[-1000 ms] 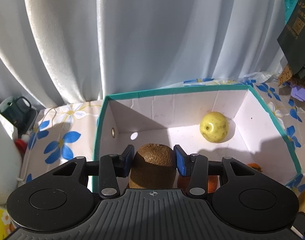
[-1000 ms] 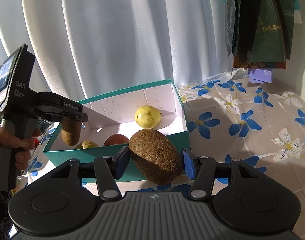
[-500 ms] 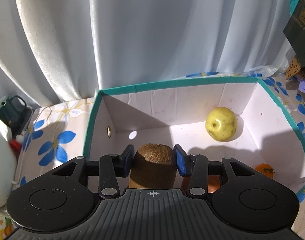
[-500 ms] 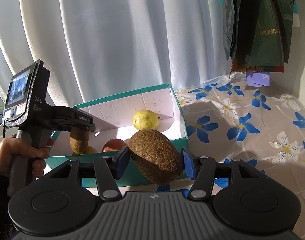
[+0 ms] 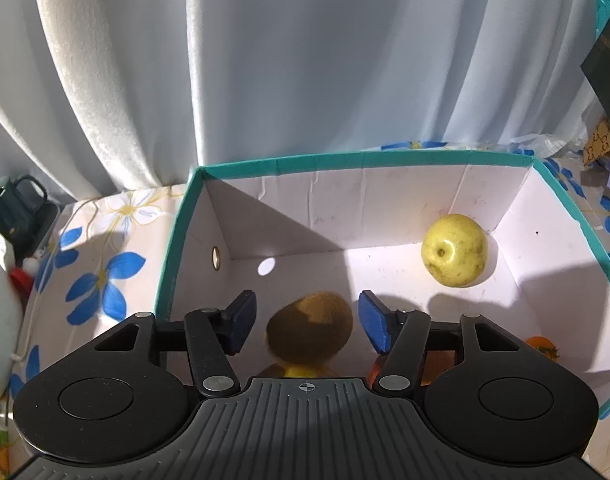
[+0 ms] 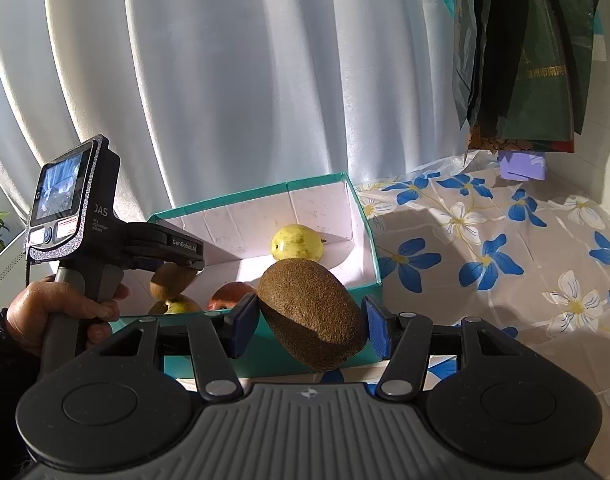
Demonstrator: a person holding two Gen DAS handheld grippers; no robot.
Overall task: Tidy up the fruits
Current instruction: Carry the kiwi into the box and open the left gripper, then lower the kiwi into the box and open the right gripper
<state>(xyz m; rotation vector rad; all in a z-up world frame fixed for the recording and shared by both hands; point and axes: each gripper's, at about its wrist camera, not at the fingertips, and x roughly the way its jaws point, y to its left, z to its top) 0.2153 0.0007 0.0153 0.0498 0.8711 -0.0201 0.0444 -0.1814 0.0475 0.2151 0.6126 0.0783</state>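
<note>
1. Your left claw [image 5: 305, 326] hangs over the near left part of the teal-rimmed box [image 5: 177, 240]. Its jaws are opening, and the blue pads stand clear of the kiwi [image 5: 309, 328] between them, with a gap on each side. That kiwi is blurred and sits above a yellow-green fruit [image 5: 301, 371] low in the box.
2. Your right claw [image 6: 312, 326] is outside the box, in front of its near wall, and is clamped on a second kiwi [image 6: 312, 314]. That kiwi is tilted, with one blue pad pressing each side.
3. Kiwis: you have two in sight, one at each claw.
4. Other fruit in the box: one yellow pear [image 5: 453, 250] lies in the far right corner. One red fruit [image 6: 231, 295] lies against the near wall, one small orange fruit [image 5: 541, 347] sits by the right wall, and there is the one yellow-green fruit under your left claw. That makes four, and you cannot tell whether more are hidden behind the claw.
5. The box stands on a bench under a cloth [image 6: 485, 248] printed with blue and white flowers, and a pale curtain [image 6: 265, 80] hangs behind the box.
6. From the right camera you see one hand [image 6: 53, 308] gripping the left tool's handle, left of the box.
</note>
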